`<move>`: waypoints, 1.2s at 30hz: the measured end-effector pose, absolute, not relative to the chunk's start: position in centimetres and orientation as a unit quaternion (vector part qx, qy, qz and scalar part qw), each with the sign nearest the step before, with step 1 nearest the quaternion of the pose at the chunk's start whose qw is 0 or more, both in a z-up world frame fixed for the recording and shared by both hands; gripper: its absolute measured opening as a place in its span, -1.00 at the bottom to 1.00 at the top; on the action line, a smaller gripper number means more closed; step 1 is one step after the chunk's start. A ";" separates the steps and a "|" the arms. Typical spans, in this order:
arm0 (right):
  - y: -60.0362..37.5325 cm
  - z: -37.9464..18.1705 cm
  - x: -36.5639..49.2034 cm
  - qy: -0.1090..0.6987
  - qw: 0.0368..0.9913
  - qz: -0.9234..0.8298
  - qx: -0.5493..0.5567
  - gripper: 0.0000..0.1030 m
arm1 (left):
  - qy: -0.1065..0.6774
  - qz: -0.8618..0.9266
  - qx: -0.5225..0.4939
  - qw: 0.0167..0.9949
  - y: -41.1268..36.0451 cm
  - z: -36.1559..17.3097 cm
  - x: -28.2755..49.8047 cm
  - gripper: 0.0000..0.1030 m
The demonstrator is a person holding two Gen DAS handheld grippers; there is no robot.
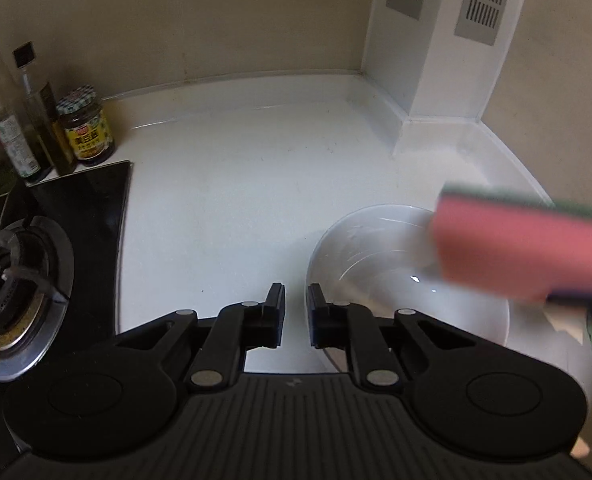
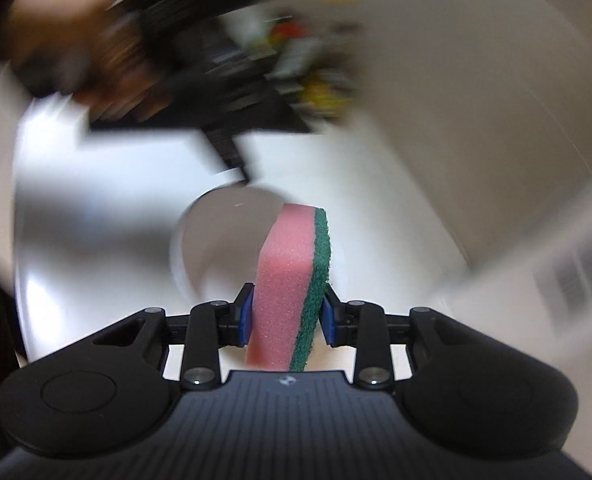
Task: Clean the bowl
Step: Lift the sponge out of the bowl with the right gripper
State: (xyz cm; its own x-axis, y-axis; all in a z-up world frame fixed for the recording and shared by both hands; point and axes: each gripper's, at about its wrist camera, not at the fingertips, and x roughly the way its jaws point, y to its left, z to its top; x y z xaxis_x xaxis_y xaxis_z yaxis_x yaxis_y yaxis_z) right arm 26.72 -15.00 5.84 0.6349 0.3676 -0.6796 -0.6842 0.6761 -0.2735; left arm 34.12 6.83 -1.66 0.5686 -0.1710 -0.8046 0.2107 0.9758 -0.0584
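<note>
Left gripper (image 1: 296,300) parted astride bowl (image 1: 376,264) rim, right gripper (image 2: 287,312) clamping sponge (image 2: 291,280) above, bare counter (image 1: 235,200) beyond.

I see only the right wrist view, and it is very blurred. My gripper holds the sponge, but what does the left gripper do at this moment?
Observer: The left gripper is narrowly open around the near rim of the clear bowl, with one finger inside and one outside.
Operator: Is the bowl on the counter or on the stove?
Observer: It stands on the white counter, right of the gas burner.
Operator: What else is near?
Observer: Bottles and a jar stand by the wall behind the burner, apart from the bowl.
</note>
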 end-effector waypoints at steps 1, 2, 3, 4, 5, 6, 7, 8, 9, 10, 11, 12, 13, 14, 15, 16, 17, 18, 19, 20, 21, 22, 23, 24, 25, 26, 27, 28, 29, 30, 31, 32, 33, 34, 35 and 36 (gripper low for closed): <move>-16.1 5.8 27.2 0.315 0.882 0.277 -0.214 -0.45 | 0.453 -0.113 0.020 0.884 6.9 -1.8 34.4 -0.65; -17.1 5.5 27.7 0.327 0.893 0.256 -0.174 -0.45 | 0.453 -0.119 0.018 0.883 7.0 -1.9 34.7 -0.65; -18.1 5.2 28.0 0.342 0.902 0.232 -0.128 -0.45 | 0.451 -0.122 0.017 0.884 7.1 -2.0 34.9 -0.63; -19.2 5.0 28.2 0.354 0.907 0.210 -0.087 -0.45 | 0.450 -0.126 0.017 0.884 7.2 -2.2 35.1 -0.63; -19.8 4.8 28.3 0.362 0.909 0.197 -0.064 -0.45 | 0.449 -0.130 0.015 0.884 7.2 -2.4 35.3 -0.62; -20.3 4.4 28.4 0.369 0.910 0.185 -0.044 -0.45 | 0.449 -0.133 0.015 0.884 7.2 -2.6 35.4 -0.62; -20.6 4.0 28.5 0.378 0.909 0.174 -0.025 -0.45 | 0.449 -0.136 0.015 0.883 7.2 -2.9 35.6 -0.62; -21.0 3.4 28.7 0.387 0.907 0.168 -0.011 -0.45 | 0.449 -0.140 0.015 0.883 7.3 -3.1 35.7 -0.62; -21.3 2.6 28.8 0.395 0.904 0.164 0.003 -0.45 | 0.449 -0.144 0.018 0.881 7.2 -3.3 35.9 -0.62; -21.1 1.9 28.8 0.402 0.901 0.160 0.016 -0.45 | 0.450 -0.149 0.022 0.880 7.2 -3.5 36.1 -0.62; -20.8 1.5 28.6 0.409 0.899 0.158 0.024 -0.45 | 0.452 -0.153 0.025 0.878 7.1 -3.7 36.4 -0.62; -20.6 1.2 28.5 0.415 0.896 0.155 0.030 -0.45 | 0.454 -0.158 0.031 0.876 6.9 -3.8 36.6 -0.62; -20.4 1.0 28.4 0.419 0.894 0.152 0.035 -0.45 | 0.456 -0.163 0.036 0.874 6.8 -3.9 36.8 -0.62; -20.6 0.8 28.3 0.422 0.894 0.149 0.038 -0.45 | 0.457 -0.168 0.042 0.872 6.6 -4.0 37.0 -0.62; -20.6 0.6 28.2 0.426 0.892 0.145 0.042 -0.45 | 0.458 -0.172 0.048 0.871 6.4 -4.1 37.3 -0.62; -20.4 0.5 28.0 0.428 0.891 0.139 0.049 -0.45 | 0.458 -0.176 0.054 0.870 6.3 -4.2 37.5 -0.62; -20.2 0.4 27.8 0.428 0.892 0.135 0.057 -0.45 | 0.456 -0.180 0.059 0.870 6.1 -4.4 37.7 -0.62; -20.1 0.3 27.6 0.429 0.892 0.130 0.063 -0.45 | 0.454 -0.181 0.061 0.870 6.0 -4.5 37.8 -0.63; -20.0 0.2 27.6 0.429 0.892 0.124 0.068 -0.45 | 0.453 -0.181 0.065 0.870 5.9 -4.5 37.5 -0.64; -19.9 0.0 27.5 0.429 0.893 0.119 0.073 -0.45 | 0.453 -0.180 0.069 0.870 5.8 -4.6 37.1 -0.77; -19.8 -0.2 27.5 0.429 0.893 0.113 0.078 -0.45 | 0.452 -0.180 0.073 0.870 5.7 -4.7 36.8 -0.88; -19.5 -0.3 27.5 0.428 0.894 0.108 0.080 -0.45 | 0.452 -0.179 0.078 0.870 5.6 -4.7 36.5 -0.89; -19.3 -0.4 27.5 0.427 0.895 0.104 0.079 -0.45 | 0.451 -0.179 0.082 0.870 5.5 -4.8 36.2 -0.91; -19.0 -0.5 27.5 0.426 0.896 0.099 0.073 -0.45 | 0.451 -0.178 0.086 0.870 5.4 -4.8 35.8 -0.91; -18.5 -0.5 27.6 0.424 0.899 0.094 0.063 -0.45 | 0.450 -0.178 0.091 0.870 5.4 -4.9 35.5 -0.89; -18.2 -0.5 27.6 0.422 0.900 0.090 0.052 -0.45 | 0.449 -0.178 0.095 0.870 5.3 -5.0 35.2 -0.86; -17.7 -0.5 27.5 0.421 0.902 0.088 0.034 -0.44 | 0.449 -0.177 0.099 0.870 5.2 -5.0 34.9 -0.84; -17.1 -0.5 27.5 0.421 0.903 0.086 0.009 -0.44 | 0.448 -0.177 0.103 0.870 5.1 -5.1 34.5 -0.83; -16.5 -0.6 27.3 0.420 0.903 0.086 -0.014 -0.45 | 0.447 -0.176 0.108 0.870 5.0 -5.1 34.2 -0.83; -16.0 -0.8 27.2 0.421 0.903 0.086 -0.031 -0.45 | 0.447 -0.176 0.112 0.870 4.9 -5.2 33.9 -0.83; -15.5 -0.9 27.0 0.423 0.901 0.086 -0.043 -0.45 | 0.446 -0.175 0.116 0.870 4.8 -5.3 33.6 -0.83; -15.2 -1.0 26.9 0.425 0.900 0.086 -0.050 -0.44 | 0.446 -0.176 0.117 0.870 4.8 -5.2 33.2 -0.82; -15.0 -1.0 26.7 0.427 0.899 0.085 -0.051 -0.44 | 0.446 -0.177 0.118 0.869 4.8 -5.2 32.9 -0.82; -15.0 -1.1 26.5 0.429 0.898 0.085 -0.050 -0.44 | 0.446 -0.177 0.118 0.869 4.8 -5.1 32.6 -0.81; -15.0 -1.1 26.3 0.430 0.898 0.086 -0.046 -0.44 | 0.449 -0.181 0.112 0.868 5.0 -5.0 32.6 -0.80; -15.1 -1.1 26.1 0.431 0.897 0.088 -0.043 -0.44 | 0.451 -0.186 0.109 0.866 5.1 -5.0 32.9 -0.77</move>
